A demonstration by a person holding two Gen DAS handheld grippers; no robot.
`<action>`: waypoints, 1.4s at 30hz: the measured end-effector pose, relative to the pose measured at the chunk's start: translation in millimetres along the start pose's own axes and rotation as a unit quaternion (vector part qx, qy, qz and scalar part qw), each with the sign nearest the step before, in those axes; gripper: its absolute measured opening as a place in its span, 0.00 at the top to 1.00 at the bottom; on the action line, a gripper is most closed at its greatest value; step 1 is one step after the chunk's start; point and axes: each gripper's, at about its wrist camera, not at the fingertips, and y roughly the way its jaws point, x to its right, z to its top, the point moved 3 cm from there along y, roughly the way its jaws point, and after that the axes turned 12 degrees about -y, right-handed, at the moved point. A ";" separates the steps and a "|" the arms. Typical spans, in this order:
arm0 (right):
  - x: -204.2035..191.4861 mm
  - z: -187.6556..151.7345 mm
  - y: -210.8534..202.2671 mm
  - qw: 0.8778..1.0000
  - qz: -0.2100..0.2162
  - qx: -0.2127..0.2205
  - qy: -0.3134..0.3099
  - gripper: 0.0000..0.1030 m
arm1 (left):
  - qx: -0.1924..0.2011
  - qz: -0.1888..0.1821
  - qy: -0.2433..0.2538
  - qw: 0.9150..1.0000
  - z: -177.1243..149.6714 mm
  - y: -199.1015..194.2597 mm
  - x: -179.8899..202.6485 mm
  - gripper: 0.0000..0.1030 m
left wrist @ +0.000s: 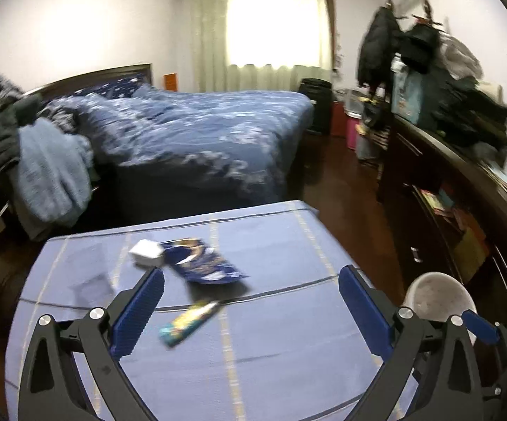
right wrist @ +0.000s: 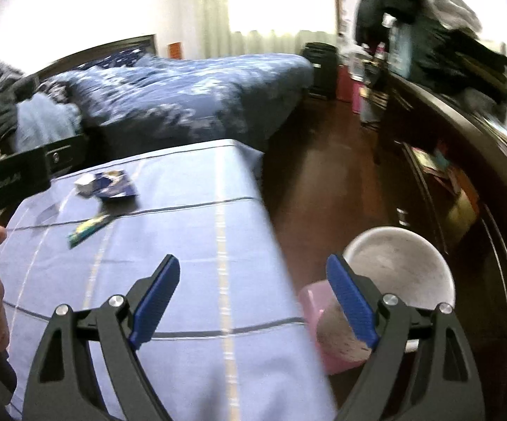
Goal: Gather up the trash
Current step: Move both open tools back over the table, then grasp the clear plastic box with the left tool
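Trash: I see a blue snack wrapper (left wrist: 202, 261), white box (left wrist: 146, 253) and yellow-green wrapper (left wrist: 190, 322) lying on the tablecloth (left wrist: 271, 315).
Tongs: my left gripper (left wrist: 251, 310) and right gripper (right wrist: 253, 298) both gape, empty.
Room: white bin (right wrist: 399, 268) right of the cloth, bed (left wrist: 201, 129) beyond.

Matt blue cloth tablecloth (left wrist: 271, 315), glossy foil wrapper (left wrist: 201, 259), polished dark wooden floor (right wrist: 323, 182)

Wrappers (left wrist: 202, 263) and box (left wrist: 146, 253) on table (left wrist: 271, 245); bin (right wrist: 399, 268) right; bed (left wrist: 201, 133) behind.

Home bedroom, bed (left wrist: 197, 133) with rumpled blue duvet, curtained window (left wrist: 274, 24), coats on rack (left wrist: 376, 45), cluttered dark dresser (left wrist: 464, 182)
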 end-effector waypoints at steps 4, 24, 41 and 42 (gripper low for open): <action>-36.1 12.4 2.2 0.999 0.020 0.003 -0.031 0.14 | 0.002 0.020 -0.027 0.999 4.5 -3.0 -37.9 0.04; -140.8 36.1 19.8 0.988 0.065 -0.001 -0.142 0.14 | 0.002 0.085 -0.109 0.990 14.9 4.4 -156.4 0.04; -147.8 31.8 38.3 0.985 0.081 -0.016 -0.151 0.13 | -0.041 0.095 -0.083 0.991 -1.0 35.7 -156.3 0.04; -147.3 32.2 39.0 0.985 0.081 -0.016 -0.151 0.13 | -0.044 0.096 -0.083 0.991 0.4 40.1 -156.8 0.04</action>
